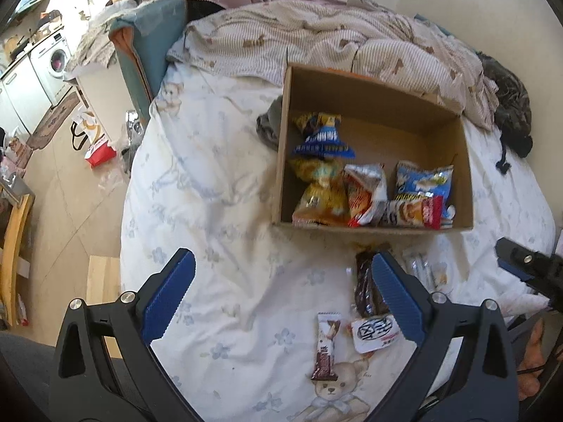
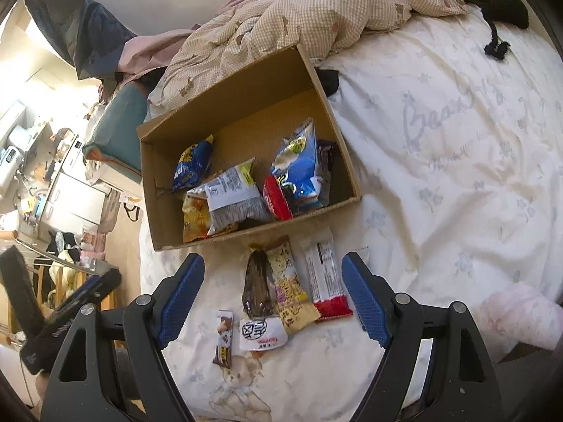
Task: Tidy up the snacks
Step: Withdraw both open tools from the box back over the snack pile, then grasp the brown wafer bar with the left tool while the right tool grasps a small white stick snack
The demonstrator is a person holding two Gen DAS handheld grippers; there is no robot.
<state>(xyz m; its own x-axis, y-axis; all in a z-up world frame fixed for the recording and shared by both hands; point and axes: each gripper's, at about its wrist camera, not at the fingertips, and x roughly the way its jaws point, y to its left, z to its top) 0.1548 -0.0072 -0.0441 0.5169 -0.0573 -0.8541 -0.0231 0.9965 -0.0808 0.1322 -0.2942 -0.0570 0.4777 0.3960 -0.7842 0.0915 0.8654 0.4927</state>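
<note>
Your left hand-held gripper [image 1: 281, 288] hangs above the bed sheet [image 1: 218, 211] with its jaws spread wide and nothing between them; your right hand-held gripper [image 2: 272, 292] is equally wide and empty, poised over the loose snacks. The cardboard box [image 2: 169, 218] sits on the bed just beyond them, already holding several bags, among them a blue chip bag [image 2: 299, 165] and a silver packet [image 2: 232, 193]. Just beside its near wall lie a dark brown packet [image 2: 258, 286], a yellow packet [image 2: 290, 281], a white-and-red bar [image 2: 325, 274], a small chocolate bar [image 2: 224, 337] and a white round-label packet [image 2: 262, 334].
</note>
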